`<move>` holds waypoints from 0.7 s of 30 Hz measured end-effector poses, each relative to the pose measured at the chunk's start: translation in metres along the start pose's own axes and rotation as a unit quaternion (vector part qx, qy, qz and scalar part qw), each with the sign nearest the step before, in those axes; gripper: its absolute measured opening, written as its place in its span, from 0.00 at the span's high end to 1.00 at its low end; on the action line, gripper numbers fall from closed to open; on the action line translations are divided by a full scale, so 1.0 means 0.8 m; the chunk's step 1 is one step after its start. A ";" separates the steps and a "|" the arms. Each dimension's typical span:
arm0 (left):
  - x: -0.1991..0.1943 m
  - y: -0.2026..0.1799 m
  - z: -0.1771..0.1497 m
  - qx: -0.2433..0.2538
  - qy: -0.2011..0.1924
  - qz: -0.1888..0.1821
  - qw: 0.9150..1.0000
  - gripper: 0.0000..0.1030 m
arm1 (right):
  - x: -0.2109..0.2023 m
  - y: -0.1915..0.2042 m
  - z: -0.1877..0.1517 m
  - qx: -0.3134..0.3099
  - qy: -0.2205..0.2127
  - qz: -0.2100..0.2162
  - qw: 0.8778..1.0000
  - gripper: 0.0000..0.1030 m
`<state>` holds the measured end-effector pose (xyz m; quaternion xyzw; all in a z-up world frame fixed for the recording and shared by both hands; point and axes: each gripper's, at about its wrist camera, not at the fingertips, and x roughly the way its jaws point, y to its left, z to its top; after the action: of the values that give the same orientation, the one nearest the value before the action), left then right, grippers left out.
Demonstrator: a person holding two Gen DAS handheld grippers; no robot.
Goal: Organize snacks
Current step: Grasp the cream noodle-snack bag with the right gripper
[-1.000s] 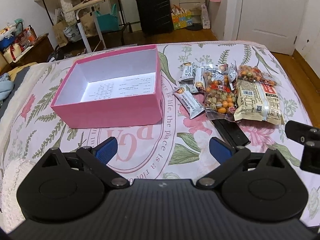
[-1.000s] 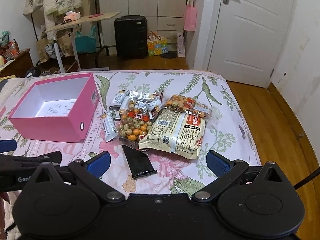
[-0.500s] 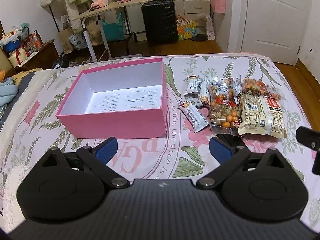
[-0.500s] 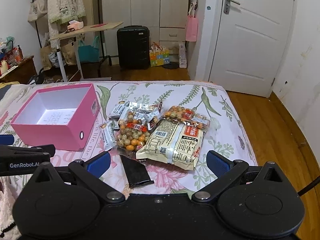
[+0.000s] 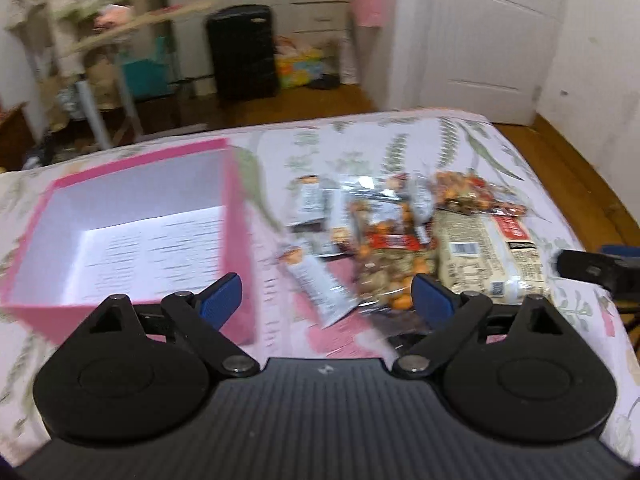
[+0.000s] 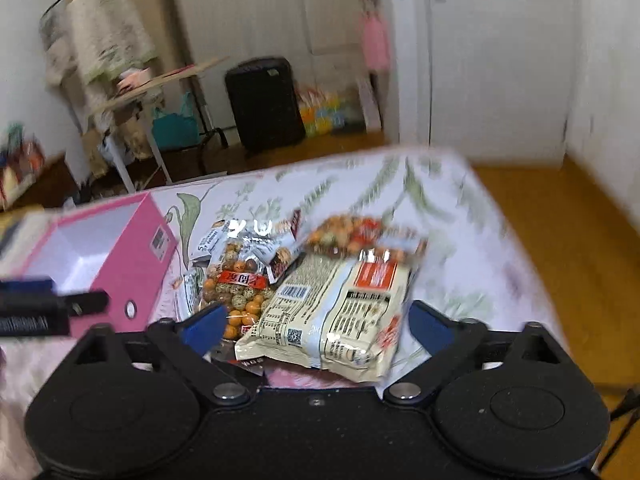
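here, an open pink box (image 5: pixel 132 236) with a white inside sits on the floral bed (image 5: pixel 460 144). beside it lie the snacks: a big cream packet (image 6: pixel 336 312), a clear bag of mixed nuts (image 6: pixel 236 288) and a small silver bar (image 5: pixel 320 284) (all blurred). left gripper (image 5: pixel 326 294) and right gripper (image 6: pixel 316 326) gape wide, holding nothing.

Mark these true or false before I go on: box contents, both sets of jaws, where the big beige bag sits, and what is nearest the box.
1. The pink box already holds snacks. False: only printed paper shows inside.
2. The left gripper has open jaws, holding nothing. True.
3. The right gripper is shut on the beige bag. False: its jaws stand open around it.
4. The beige bag lies at the pile's right side. True.
5. The white bar lies nearest the box. True.
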<state>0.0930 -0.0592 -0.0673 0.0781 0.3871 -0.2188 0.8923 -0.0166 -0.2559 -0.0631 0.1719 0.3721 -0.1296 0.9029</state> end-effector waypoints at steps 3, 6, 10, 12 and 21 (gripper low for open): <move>0.035 -0.029 -0.001 0.045 -0.006 -0.031 0.998 0.24 | 0.045 -0.026 -0.003 0.069 0.039 0.010 0.997 0.31; 0.079 -0.049 0.001 0.046 0.019 -0.061 0.997 0.34 | 0.076 -0.039 -0.006 0.103 0.041 -0.010 0.994 0.32; 0.132 -0.064 0.005 0.024 0.064 -0.094 0.993 0.46 | 0.104 -0.055 -0.004 0.130 0.039 -0.041 0.990 0.32; 0.143 -0.068 0.005 0.025 0.056 -0.113 0.992 0.46 | 0.116 -0.063 -0.002 0.142 0.044 -0.046 0.988 0.31; 0.164 -0.072 0.007 -0.011 0.069 -0.201 0.977 0.48 | 0.140 -0.093 -0.002 0.230 0.055 0.000 0.972 0.31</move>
<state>0.1499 -0.1556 -0.1567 0.0039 0.4580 -0.3837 0.8018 0.0325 -0.3347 -0.1602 0.3820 0.3811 -0.2023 0.8173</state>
